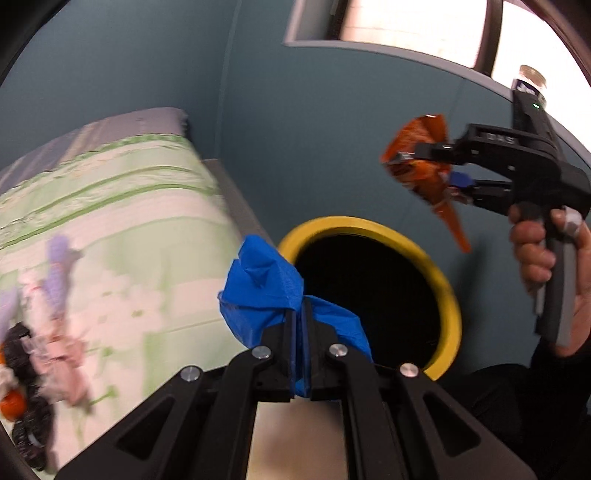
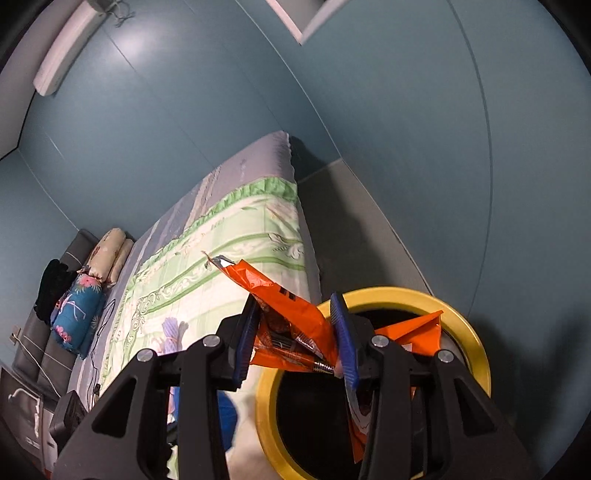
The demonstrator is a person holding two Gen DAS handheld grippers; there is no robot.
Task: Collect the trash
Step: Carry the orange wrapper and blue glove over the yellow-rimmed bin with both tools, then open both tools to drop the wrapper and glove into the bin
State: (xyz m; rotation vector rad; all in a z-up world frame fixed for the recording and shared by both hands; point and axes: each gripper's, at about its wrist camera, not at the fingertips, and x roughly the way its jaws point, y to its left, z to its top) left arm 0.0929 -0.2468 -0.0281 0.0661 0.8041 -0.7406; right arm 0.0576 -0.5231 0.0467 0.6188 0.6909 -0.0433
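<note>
My left gripper (image 1: 300,332) is shut on a crumpled blue wrapper (image 1: 266,284), held at the near left rim of a yellow-rimmed bin (image 1: 448,295) with a dark inside. My right gripper (image 2: 295,339) holds an orange snack wrapper (image 2: 291,314) between its blue pads (image 2: 246,338), above the bin's rim (image 2: 476,354). The jaws stand partly apart around the wrapper. In the left wrist view the right gripper (image 1: 424,170) and the orange wrapper (image 1: 421,162) hang above and right of the bin.
A bed with a green floral sheet (image 2: 221,258) stands left of the bin, against blue walls. Pillows and a folded quilt (image 2: 79,314) lie at its far end. Several small items (image 1: 40,354) lie on the sheet at left. A window (image 1: 424,26) is above.
</note>
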